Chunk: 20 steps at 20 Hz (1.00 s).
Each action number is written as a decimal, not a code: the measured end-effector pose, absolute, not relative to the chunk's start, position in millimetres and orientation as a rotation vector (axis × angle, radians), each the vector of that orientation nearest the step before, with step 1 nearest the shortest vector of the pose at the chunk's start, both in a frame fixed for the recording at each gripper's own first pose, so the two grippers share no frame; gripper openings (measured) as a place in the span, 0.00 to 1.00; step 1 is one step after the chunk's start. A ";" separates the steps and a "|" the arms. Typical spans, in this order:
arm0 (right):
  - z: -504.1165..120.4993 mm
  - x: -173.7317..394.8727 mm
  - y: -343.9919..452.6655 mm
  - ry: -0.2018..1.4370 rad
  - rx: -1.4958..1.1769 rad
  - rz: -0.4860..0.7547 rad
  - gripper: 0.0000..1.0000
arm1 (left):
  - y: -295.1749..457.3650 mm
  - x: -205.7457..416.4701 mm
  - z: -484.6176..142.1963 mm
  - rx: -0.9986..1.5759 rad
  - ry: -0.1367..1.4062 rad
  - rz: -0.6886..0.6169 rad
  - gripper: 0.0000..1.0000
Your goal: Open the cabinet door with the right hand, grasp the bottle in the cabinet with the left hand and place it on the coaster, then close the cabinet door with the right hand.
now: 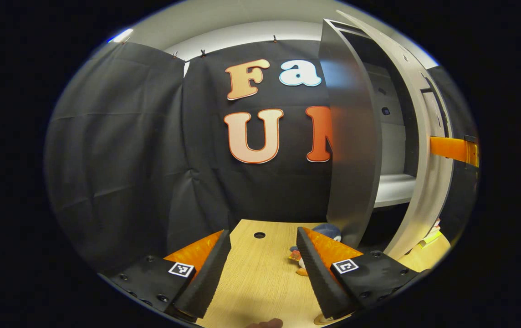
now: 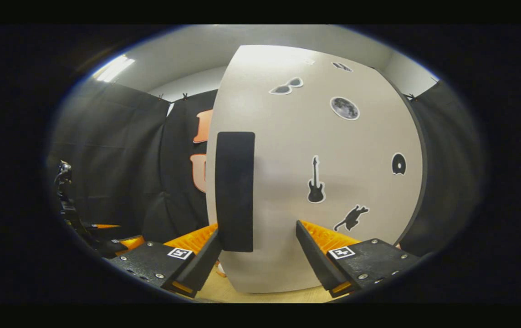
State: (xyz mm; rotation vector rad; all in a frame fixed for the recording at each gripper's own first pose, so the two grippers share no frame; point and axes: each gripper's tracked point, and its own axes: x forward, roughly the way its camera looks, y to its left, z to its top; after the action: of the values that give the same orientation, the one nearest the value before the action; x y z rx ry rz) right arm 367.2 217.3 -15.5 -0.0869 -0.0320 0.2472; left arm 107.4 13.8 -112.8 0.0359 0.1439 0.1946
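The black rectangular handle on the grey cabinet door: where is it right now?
In the right gripper view, the black rectangular handle stands upright near the left edge of the grey cabinet door, its lower end just above the right gripper, whose fingers are spread.

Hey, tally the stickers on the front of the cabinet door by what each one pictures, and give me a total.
Sunglasses sticker: 1
Moon sticker: 1
Guitar sticker: 1
Cat sticker: 1
Round dark sticker: 1
Small top sticker, too warped to identify: 1
Total: 6
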 end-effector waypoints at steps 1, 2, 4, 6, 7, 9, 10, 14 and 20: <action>-17.1 367.3 218.4 -0.029 -0.088 0.230 0.93 | 11.4 111.4 -114.7 0.032 0.145 0.188 0.95; -18.7 369.9 219.9 -0.031 -0.098 0.210 0.93 | 9.7 115.5 -115.1 0.026 0.143 0.180 0.95; -20.6 368.3 225.6 -0.037 -0.136 0.174 0.93 | 5.9 122.7 -115.0 0.018 0.147 0.164 0.95; -24.0 371.6 229.2 -0.043 -0.157 0.143 0.93 | 1.0 125.3 -115.4 0.011 0.146 0.148 0.95; -24.8 373.0 229.4 -0.044 -0.151 0.132 0.94 | -2.1 126.8 -114.6 0.005 0.144 0.138 0.95; -24.5 376.3 225.8 -0.049 -0.141 0.107 0.94 | -5.4 129.7 -114.0 0.000 0.142 0.128 0.95; -24.6 379.2 225.8 -0.052 -0.140 0.096 0.94 | -6.4 130.0 -115.1 -0.001 0.143 0.127 0.95; -26.8 387.9 221.2 -0.048 -0.118 0.070 0.94 | -9.9 127.4 -119.6 -0.010 0.156 0.120 0.95; -26.8 390.0 219.6 -0.041 -0.104 0.075 0.94 | -10.8 121.8 -116.8 -0.019 0.165 0.123 0.92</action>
State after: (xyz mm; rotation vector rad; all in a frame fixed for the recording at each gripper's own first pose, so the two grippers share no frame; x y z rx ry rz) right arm 390.0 219.6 -26.8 -0.1041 -0.0406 0.0752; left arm 121.8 -10.8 -116.8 -0.0190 0.1646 0.1230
